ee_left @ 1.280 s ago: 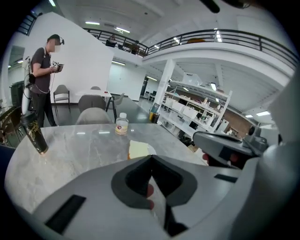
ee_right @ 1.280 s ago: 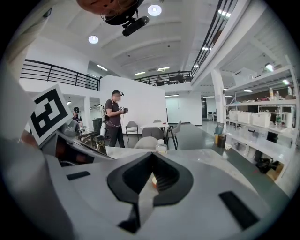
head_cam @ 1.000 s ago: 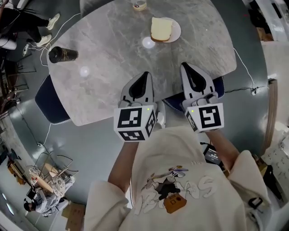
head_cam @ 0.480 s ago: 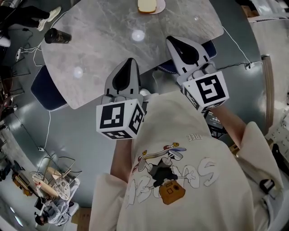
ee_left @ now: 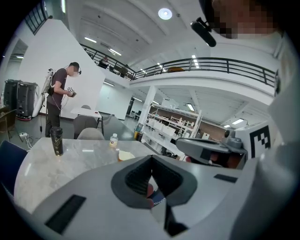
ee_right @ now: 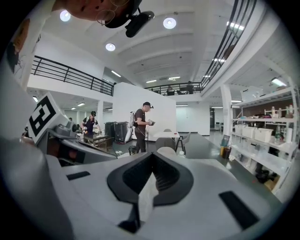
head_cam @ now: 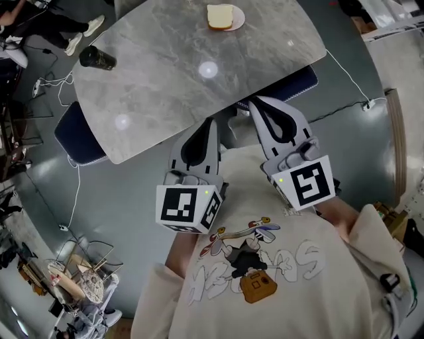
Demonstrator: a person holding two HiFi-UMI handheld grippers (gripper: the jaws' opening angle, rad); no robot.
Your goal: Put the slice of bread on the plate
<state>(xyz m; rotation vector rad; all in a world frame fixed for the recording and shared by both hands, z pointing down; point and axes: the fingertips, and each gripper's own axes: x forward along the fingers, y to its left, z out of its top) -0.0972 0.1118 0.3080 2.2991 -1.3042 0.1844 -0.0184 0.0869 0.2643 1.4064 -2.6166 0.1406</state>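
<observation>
Judging by how things lie, the job looks finished: the slice of bread [head_cam: 218,16] rests flat on the plate [head_cam: 240,18] at the far side of the table [head_cam: 165,79], well apart from both grippers. The left gripper [head_cam: 211,122] and the right gripper [head_cam: 256,101] hover off the near table edge, close to the person's chest. Each has its jaws pressed together with nothing between them, as both gripper views show. What could go wrong is mostly a matter of disturbing a settled result. The slice seems to sit toward the plate's left side, covering that rim while bare plate shows on the right, so a knock to the table might slide it partly off. A fresh reach with closed jaws could shove the slice or push the plate toward the far edge, which is near. The small bottle [ee_left: 113,140] standing just beside the plate could tip in such a reach, whereas the dark cup [head_cam: 97,58] is well clear at the left. As for orientation, the bread lies broad face up and looks nearly square from the head view. I cannot name a clear long axis, and its sides run roughly along the picture's edges with a slight tilt.
</observation>
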